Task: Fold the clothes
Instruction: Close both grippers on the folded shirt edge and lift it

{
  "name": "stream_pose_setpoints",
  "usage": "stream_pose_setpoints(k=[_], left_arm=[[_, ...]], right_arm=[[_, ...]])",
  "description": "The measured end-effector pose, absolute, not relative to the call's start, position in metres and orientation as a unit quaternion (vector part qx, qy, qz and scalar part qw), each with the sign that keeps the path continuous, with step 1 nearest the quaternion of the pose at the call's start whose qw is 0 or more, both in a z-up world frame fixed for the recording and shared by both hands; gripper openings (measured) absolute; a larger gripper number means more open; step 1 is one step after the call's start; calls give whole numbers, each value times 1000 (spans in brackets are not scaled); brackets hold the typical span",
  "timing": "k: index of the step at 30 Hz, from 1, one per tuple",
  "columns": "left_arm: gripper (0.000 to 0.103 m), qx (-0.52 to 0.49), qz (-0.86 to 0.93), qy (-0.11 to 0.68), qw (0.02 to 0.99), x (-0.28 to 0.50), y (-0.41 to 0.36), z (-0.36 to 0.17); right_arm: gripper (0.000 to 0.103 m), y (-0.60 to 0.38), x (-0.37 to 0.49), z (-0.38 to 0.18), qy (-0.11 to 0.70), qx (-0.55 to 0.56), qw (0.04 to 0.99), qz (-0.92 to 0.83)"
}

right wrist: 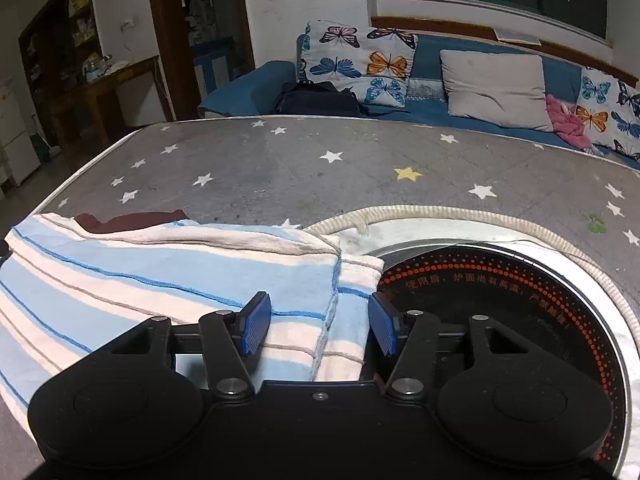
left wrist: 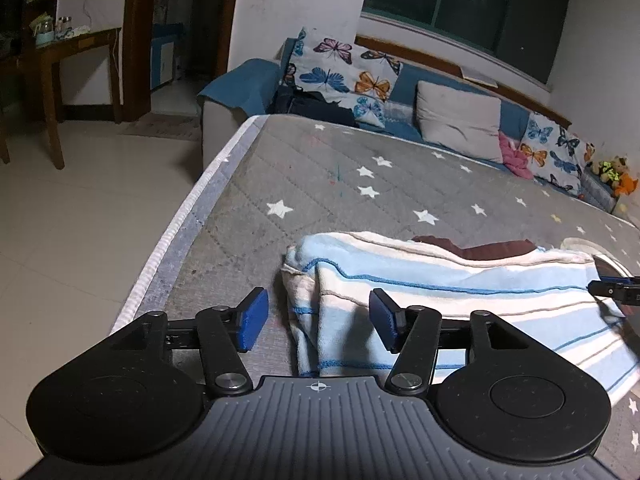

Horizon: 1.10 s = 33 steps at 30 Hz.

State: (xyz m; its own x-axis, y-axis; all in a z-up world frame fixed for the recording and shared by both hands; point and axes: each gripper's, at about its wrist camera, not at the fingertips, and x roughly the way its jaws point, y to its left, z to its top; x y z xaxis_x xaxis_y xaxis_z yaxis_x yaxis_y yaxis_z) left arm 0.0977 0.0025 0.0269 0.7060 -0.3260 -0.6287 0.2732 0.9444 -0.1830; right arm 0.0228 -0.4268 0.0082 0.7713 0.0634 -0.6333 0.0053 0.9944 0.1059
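A folded blue-and-white striped cloth (left wrist: 460, 300) (right wrist: 168, 280) lies on the grey star-print mattress (left wrist: 320, 184) (right wrist: 320, 168). A dark maroon garment (left wrist: 480, 249) (right wrist: 128, 220) peeks out from behind it. My left gripper (left wrist: 318, 320) is open, its blue pads straddling the cloth's left end. My right gripper (right wrist: 318, 322) is open too, its pads straddling the cloth's right corner. The tip of the right gripper's finger (left wrist: 612, 289) shows at the right edge of the left wrist view.
A round black heater plate with a white rim (right wrist: 520, 304) sits in the mattress by the cloth's right end. Behind is a blue sofa (right wrist: 432, 108) with butterfly cushions (right wrist: 356, 60), a grey pillow (right wrist: 496, 88) and a dark bag (right wrist: 320, 100). Tiled floor (left wrist: 80, 220) lies left.
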Motion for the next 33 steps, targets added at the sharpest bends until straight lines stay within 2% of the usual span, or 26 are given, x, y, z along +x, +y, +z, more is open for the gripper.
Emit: stream_pose_setpoints(k=[2,5,8,13,15,16,17,18,20,26,33], left_arm=[[60,-43,-165,355,919,101,3,24],[60,-56,-169,365,914,106,4,20],[60,-61,-176,368,911,109,2,18],[64,-60,-188,372,907,112,-11,17],[64,-53,-186,369,909,110,-16,16],[63,-47,-186,368,910,109,-19,16],[51,-41,-188,366,910,108,-22,16],[34,-40,-194,366,909,107,-25,16],[21,-59,-204,372,904,108,-24,16],[18,-56,-199,342,917,91,-27,30],[18,-68,-225,284,930,60,-28,74]], right_arm=[[56,-426,24,8,338,53,939,18],[45,-425,25,8,339,57,939,23],[39,-427,21,7,340,59,938,25],[37,-426,19,8,338,62,939,26],[32,-424,15,14,330,58,942,26],[31,-423,12,18,326,56,943,27],[26,-422,10,22,321,54,945,27],[20,-421,7,26,317,52,947,28],[16,-419,2,33,307,47,950,29],[15,-412,-12,56,279,34,959,31],[15,-404,-30,83,246,18,968,35]])
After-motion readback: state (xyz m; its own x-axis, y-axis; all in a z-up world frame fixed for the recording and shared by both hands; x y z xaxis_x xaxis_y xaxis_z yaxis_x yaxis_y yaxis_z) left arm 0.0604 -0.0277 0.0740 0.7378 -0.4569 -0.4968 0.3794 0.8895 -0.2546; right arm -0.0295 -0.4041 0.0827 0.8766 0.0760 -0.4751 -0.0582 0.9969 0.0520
